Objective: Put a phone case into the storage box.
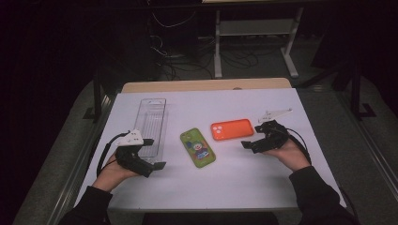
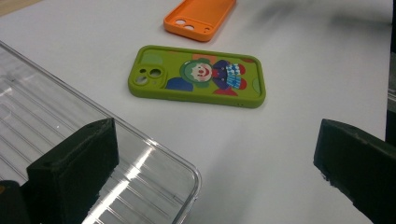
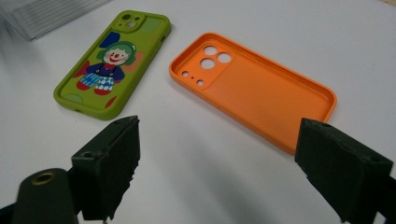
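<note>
A green phone case (image 1: 197, 147) with a clown picture lies face up in the middle of the white table (image 1: 244, 178). Just right of it lies an orange phone case (image 1: 232, 130), hollow side up, its camera holes toward the green one (image 3: 113, 63). My left gripper (image 1: 155, 153) rests open at the near end of a clear plastic tray (image 1: 151, 124), and one of its jaws is over the tray's corner (image 2: 154, 172). My right gripper (image 1: 252, 136) is open just right of the orange case (image 3: 254, 88), jaws pointing at it, with nothing between them.
The clear ribbed tray stands lengthwise at the table's left. A bare wooden strip (image 1: 206, 85) runs along the far edge. Beyond it are table legs and cables on a dark floor. Bare white table lies in front of both cases.
</note>
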Available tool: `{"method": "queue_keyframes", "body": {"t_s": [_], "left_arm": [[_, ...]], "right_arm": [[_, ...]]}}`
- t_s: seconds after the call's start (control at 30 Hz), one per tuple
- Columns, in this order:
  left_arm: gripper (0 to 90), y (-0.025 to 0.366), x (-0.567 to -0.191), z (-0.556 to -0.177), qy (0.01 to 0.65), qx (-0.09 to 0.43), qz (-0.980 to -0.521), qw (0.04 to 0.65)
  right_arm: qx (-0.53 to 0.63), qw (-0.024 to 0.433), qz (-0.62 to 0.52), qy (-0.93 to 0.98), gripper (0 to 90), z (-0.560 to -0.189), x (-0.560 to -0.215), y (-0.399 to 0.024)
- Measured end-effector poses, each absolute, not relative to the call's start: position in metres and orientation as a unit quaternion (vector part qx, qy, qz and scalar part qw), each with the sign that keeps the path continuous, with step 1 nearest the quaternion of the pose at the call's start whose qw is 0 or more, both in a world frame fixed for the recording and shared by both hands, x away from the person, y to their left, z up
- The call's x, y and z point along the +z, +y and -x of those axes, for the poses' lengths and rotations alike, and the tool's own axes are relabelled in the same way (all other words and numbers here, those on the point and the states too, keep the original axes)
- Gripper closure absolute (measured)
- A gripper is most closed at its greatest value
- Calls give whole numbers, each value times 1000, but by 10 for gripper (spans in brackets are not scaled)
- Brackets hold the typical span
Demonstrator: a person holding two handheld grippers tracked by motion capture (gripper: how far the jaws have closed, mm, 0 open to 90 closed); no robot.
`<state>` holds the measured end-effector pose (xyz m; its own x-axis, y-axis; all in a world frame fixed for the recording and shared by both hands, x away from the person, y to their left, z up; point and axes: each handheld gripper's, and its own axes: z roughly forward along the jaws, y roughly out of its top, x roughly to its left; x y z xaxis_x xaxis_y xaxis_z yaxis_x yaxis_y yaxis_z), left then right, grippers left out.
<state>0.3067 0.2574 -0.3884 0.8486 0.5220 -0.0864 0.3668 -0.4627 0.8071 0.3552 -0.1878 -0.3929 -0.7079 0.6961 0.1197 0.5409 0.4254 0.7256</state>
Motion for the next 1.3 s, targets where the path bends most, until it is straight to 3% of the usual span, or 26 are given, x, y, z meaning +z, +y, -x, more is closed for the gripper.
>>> {"method": "queue_keyframes", "body": {"t_s": [0.67, 1.07, 1.3], "left_arm": [[0, 260, -387, -308, 256, 91, -855, 442], [0, 259, -388, -307, 258, 91, -853, 444], [0, 259, -388, -307, 258, 91, -853, 445]], "right_arm": [[371, 101, -397, 833, 444, -395, -391, -182], [332, 109, -407, 844, 868, -418, -408, -178], [315, 102, -408, 851, 882, -426, -422, -179]]}}
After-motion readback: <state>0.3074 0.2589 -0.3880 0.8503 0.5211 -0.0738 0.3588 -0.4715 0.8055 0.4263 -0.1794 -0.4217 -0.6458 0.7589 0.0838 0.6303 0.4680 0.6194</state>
